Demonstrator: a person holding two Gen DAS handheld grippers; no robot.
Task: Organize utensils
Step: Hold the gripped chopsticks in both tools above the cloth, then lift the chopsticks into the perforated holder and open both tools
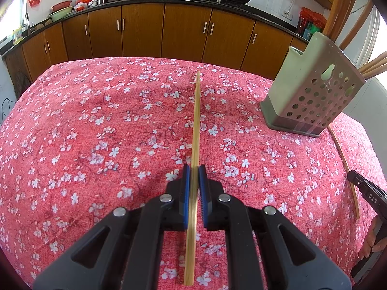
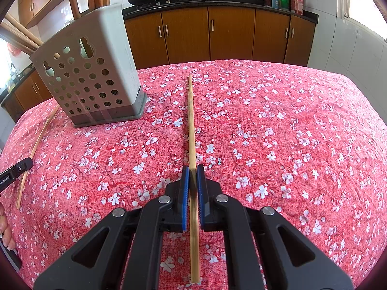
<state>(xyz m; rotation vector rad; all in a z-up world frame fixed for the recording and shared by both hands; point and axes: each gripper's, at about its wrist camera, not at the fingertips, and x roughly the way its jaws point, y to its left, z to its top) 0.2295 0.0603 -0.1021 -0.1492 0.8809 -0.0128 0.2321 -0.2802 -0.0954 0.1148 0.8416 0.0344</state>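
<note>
While both tongs hover over the flowered cloth (image 1: 96, 125), the left gripper (image 1: 194, 169) pinches one chopstick (image 1: 196, 125); the right gripper (image 2: 192, 169), marked "DAS", pinches another chopstick (image 2: 191, 120); holder (image 2: 92, 77) between them.

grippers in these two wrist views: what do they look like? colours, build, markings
Both match. The left gripper and right gripper have matte black plastic linkage arms with triangular cut-outs and round silver pivot pins. The fingers carry blue ribbed pads on their inner faces. No cables show. Seen from the side, the right gripper's black body bears white lettering, partly cut off; the hand gripping it shows no sleeve.
</note>
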